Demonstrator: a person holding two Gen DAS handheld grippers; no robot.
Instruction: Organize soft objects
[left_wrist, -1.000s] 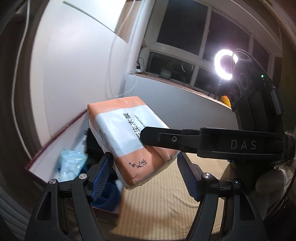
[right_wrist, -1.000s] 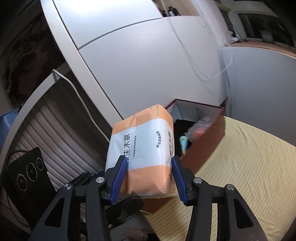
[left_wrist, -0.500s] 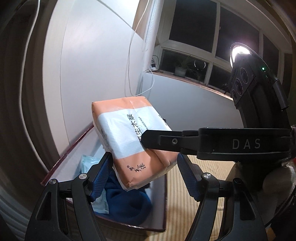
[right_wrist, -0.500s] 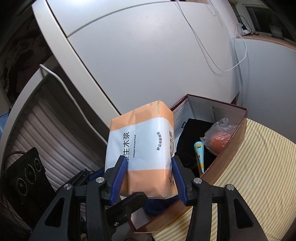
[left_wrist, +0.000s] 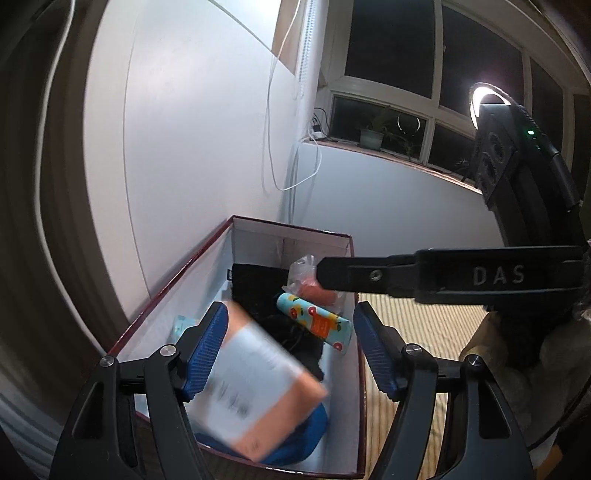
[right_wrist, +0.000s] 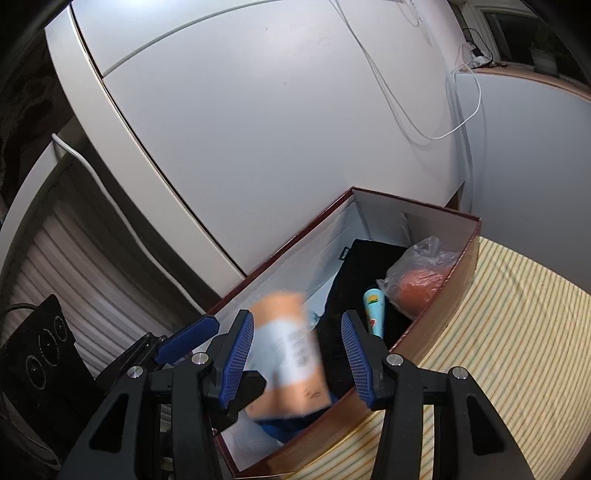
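Striped bedding (right_wrist: 517, 314) carries the maroon box (right_wrist: 458, 266), where the blurred tissue pack (right_wrist: 291, 350) drops loose at six o'clock between the right gripper (right_wrist: 297, 354) and left gripper (left_wrist: 291, 354), both gaping and empty.

Glossy plastic-wrapped tissue pack (left_wrist: 255, 391) blurred inside the box (left_wrist: 177, 280), box of matt white-lined card, crinkly clear plastic bag (right_wrist: 421, 266) at its far end, ribbed blue pads (left_wrist: 207, 350), woven striped mat (right_wrist: 517, 332) beside the box

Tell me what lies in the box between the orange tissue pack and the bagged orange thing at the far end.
In both wrist views, black fabric and a patterned tube lie between the tissue pack and the bagged item.
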